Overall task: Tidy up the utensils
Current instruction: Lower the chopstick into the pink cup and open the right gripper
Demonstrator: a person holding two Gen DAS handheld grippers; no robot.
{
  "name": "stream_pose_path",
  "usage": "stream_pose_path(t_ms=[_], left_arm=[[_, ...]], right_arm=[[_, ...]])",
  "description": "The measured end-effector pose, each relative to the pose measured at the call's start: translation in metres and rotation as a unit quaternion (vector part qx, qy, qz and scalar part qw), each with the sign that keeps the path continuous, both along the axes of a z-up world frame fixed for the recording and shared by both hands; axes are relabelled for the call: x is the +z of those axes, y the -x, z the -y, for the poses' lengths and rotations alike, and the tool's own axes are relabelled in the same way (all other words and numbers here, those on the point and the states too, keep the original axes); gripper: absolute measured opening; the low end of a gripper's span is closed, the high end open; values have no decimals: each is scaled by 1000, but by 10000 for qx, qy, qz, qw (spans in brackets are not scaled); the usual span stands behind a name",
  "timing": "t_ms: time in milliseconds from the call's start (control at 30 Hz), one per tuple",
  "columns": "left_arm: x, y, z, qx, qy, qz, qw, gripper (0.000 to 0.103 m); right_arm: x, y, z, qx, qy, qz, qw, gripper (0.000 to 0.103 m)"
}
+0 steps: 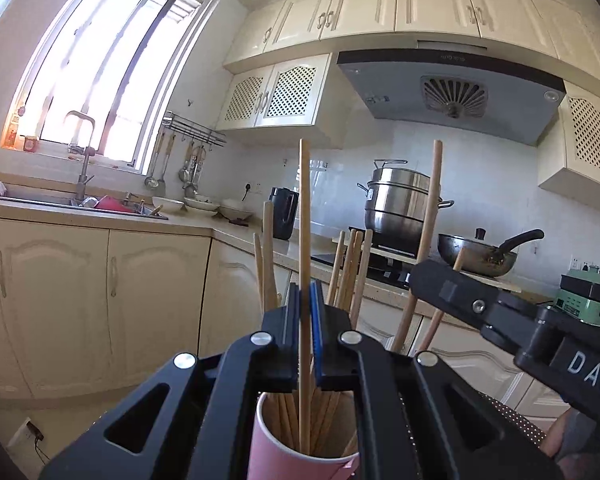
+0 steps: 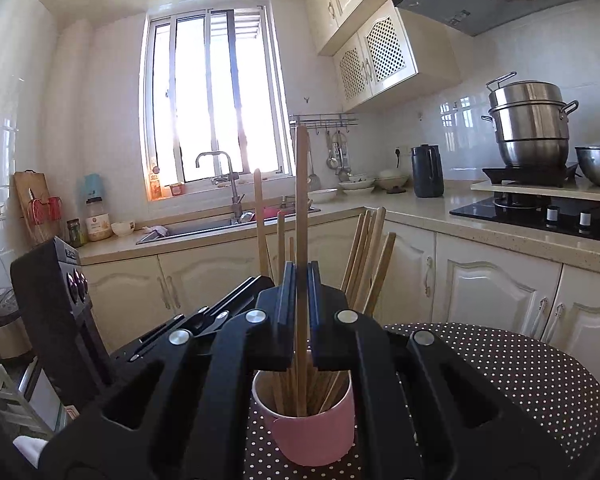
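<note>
A pink paper cup (image 1: 276, 448) (image 2: 312, 432) stands on a dotted table and holds several wooden chopsticks. My left gripper (image 1: 305, 296) is shut on one upright chopstick (image 1: 304, 208) whose lower end reaches into the cup. My right gripper (image 2: 301, 276) is shut on another upright chopstick (image 2: 301, 184), its lower end also inside the cup. The right gripper's body (image 1: 500, 312) shows in the left wrist view at the right, gripping a chopstick (image 1: 432, 200). The left gripper's body (image 2: 56, 292) shows at the left of the right wrist view.
The dotted round table (image 2: 520, 364) carries the cup. Behind are cream cabinets (image 1: 100, 300), a sink with tap (image 2: 224, 188), a dark kettle (image 2: 427, 170), a steel steamer pot (image 2: 530, 128) on the stove, and a wok (image 1: 480, 252).
</note>
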State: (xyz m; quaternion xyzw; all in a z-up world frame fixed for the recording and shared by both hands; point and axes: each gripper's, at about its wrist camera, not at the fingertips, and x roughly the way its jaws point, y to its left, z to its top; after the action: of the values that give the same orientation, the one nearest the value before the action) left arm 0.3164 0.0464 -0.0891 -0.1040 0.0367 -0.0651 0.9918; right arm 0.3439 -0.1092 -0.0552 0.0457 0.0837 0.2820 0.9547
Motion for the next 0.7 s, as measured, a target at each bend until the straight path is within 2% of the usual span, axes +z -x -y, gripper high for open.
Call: stream_pose_path(t_ms=[200, 433, 500, 533, 567, 700], left_arm=[[-9, 5, -3, -196, 23, -270, 9994, 6], [-15, 8, -3, -287, -129, -616, 9976, 7], [-15, 12, -3, -272, -175, -625, 9975, 18], [-14, 16, -3, -236, -172, -603, 9977, 30], [-14, 19, -4, -204, -158, -558, 9981, 33], [-6, 28, -4, -163, -228, -532, 9982, 34]], right_arm=[[-14, 3, -1, -23, 72, -82, 9999, 6], [-28, 1, -2, -28, 80, -322, 9994, 6], [-28, 2, 1, -45, -5, -411, 9991, 7], [-27, 3, 1, -61, -29, -438, 9990, 7], [-26, 4, 1, -51, -51, -473, 9989, 7], [-23, 8, 3, -96, -105, -606, 9981, 7]])
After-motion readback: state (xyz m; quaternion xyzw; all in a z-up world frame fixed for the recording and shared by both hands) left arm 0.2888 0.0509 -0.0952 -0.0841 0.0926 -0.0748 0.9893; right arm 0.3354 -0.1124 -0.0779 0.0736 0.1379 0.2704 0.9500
